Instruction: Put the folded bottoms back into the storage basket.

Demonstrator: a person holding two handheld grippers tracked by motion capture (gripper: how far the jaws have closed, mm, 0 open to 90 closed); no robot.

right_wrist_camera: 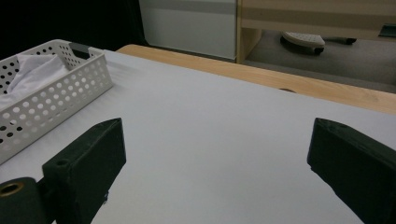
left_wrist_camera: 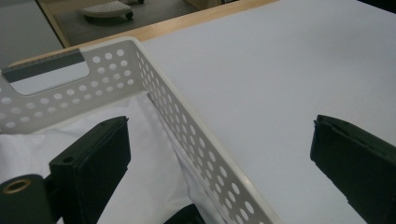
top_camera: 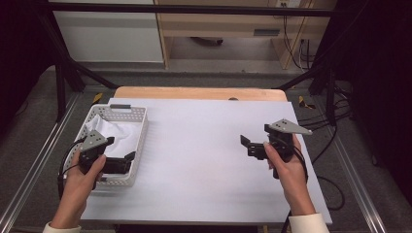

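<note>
The left gripper [top_camera: 119, 149] hangs over the near end of the basket [top_camera: 138, 145], jaws spread and straddling its right wall, with the white cloth [top_camera: 112, 132] bunched inside just beneath. It looks like the reach for the cloth; next the jaws must shift inside the wall, drop and pinch a fold. The right gripper [top_camera: 245, 144] waits spread over the bare sheet [top_camera: 204, 155], well apart.

No legible text, label or number anywhere (basket [top_camera: 139, 127] included)
</note>
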